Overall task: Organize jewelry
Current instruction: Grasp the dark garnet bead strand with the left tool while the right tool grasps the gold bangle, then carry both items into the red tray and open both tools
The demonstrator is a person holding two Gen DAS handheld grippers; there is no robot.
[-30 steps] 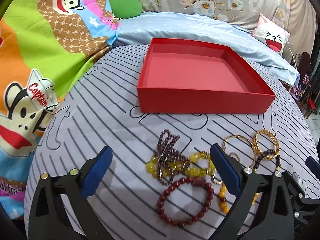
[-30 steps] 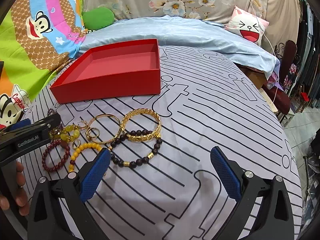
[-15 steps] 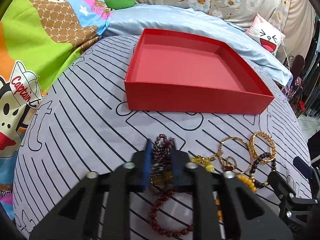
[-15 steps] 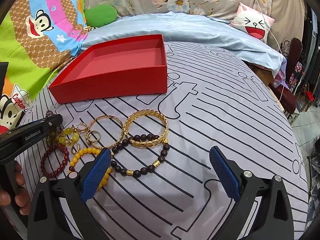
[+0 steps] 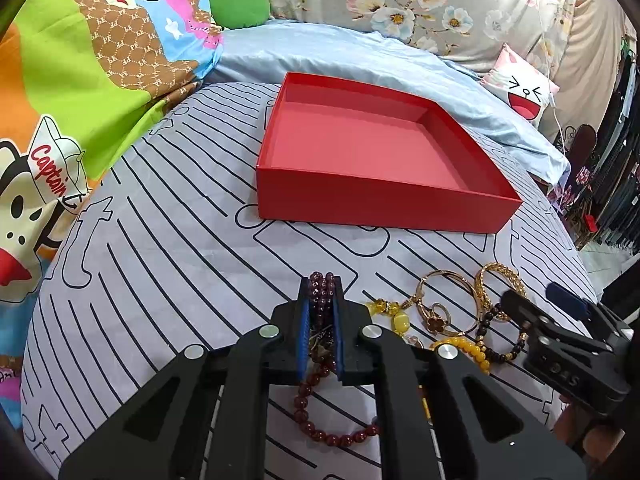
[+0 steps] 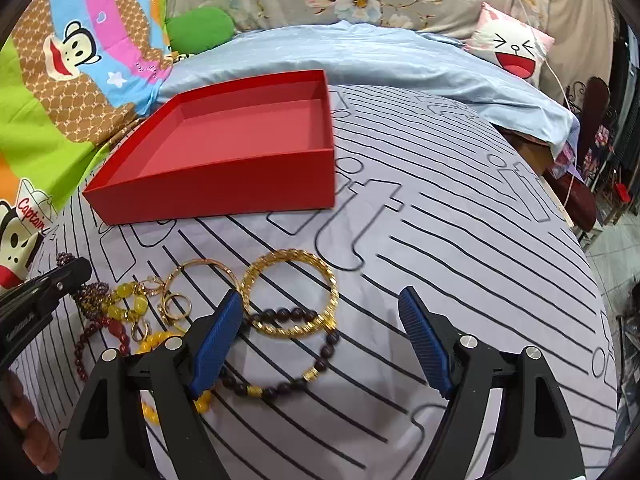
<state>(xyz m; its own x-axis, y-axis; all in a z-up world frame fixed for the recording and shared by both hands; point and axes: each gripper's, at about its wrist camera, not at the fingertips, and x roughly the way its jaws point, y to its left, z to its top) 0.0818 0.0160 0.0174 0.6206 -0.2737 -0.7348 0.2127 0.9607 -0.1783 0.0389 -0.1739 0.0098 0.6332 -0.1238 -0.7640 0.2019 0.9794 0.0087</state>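
Observation:
An empty red box (image 5: 384, 200) stands on the striped grey cloth, also in the right wrist view (image 6: 224, 184). My left gripper (image 5: 321, 284) is shut on a purple bead bracelet (image 5: 320, 292) at the left of the jewelry pile. A dark red bead bracelet (image 5: 316, 420) lies under it. My right gripper (image 6: 320, 312) is open above a gold bangle (image 6: 290, 294) and a dark bead bracelet with gold spacers (image 6: 296, 376). Thin gold rings (image 6: 188, 288), yellow beads (image 6: 124, 304) and the left gripper (image 6: 76, 272) lie to its left.
The striped cloth (image 6: 460, 264) covers a round table. A light blue sheet (image 5: 360, 56), cartoon bedding (image 5: 60, 120), a green cushion (image 5: 238, 4) and a pink face pillow (image 6: 512, 46) lie behind. The table edge drops off at the right (image 6: 592, 280).
My left gripper closed on the purple bead bracelet and has lifted it slightly. My right gripper moved forward and left over the gold bangle, still open.

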